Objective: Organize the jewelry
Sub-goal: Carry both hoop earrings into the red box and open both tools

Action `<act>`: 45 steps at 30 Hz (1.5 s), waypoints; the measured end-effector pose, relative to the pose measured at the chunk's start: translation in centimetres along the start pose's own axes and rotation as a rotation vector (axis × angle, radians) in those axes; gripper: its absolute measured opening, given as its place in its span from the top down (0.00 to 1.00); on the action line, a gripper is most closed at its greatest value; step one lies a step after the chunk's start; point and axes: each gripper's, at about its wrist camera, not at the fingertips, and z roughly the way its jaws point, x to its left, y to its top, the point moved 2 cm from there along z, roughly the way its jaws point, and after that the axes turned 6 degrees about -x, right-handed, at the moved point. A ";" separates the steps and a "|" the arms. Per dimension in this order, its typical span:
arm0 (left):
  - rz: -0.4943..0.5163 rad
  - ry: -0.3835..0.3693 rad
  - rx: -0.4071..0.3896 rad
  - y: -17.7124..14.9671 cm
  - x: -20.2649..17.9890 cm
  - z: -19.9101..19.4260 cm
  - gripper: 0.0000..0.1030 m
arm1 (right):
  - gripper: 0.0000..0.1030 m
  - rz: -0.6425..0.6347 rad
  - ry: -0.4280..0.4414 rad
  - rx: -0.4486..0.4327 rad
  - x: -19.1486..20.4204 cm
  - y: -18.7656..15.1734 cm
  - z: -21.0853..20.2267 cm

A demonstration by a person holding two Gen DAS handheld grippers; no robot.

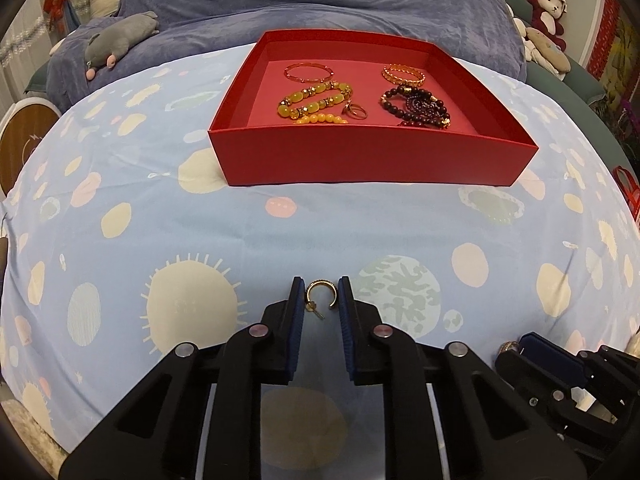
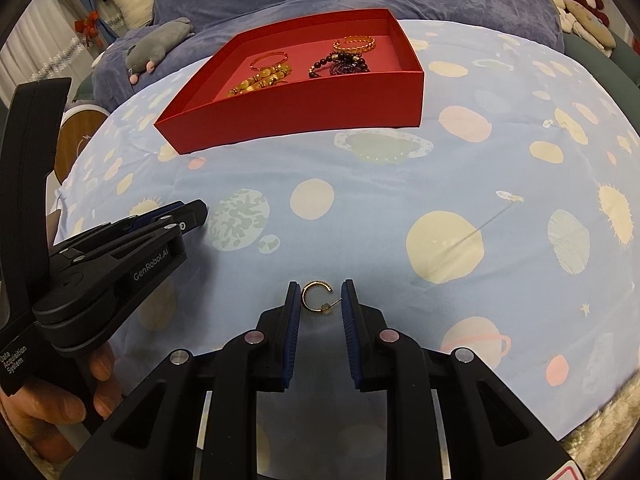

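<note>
While both jaws stand spread, gold C-shaped earring [image 1: 322, 295] [image 2: 317, 297] between each, glossy red box [image 1: 372, 152].

Box [image 1: 372, 156] sat on bed [image 1: 200, 248] with bracelets [image 1: 316, 104] inside, one earring [image 1: 322, 296] between left gripper [image 1: 321, 300] jaws, another earring [image 2: 317, 298] between right gripper [image 2: 321, 300] jaws, both before box.

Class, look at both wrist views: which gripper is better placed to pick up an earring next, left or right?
Neither clearly: the left gripper brackets one gold earring, the right gripper another earring, both open on the bedsheet.
</note>
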 end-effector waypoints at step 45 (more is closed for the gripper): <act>-0.034 -0.022 -0.154 19.2 -0.5 -1.8 0.84 | 0.80 -0.045 0.042 -0.284 1.6 21.1 -3.2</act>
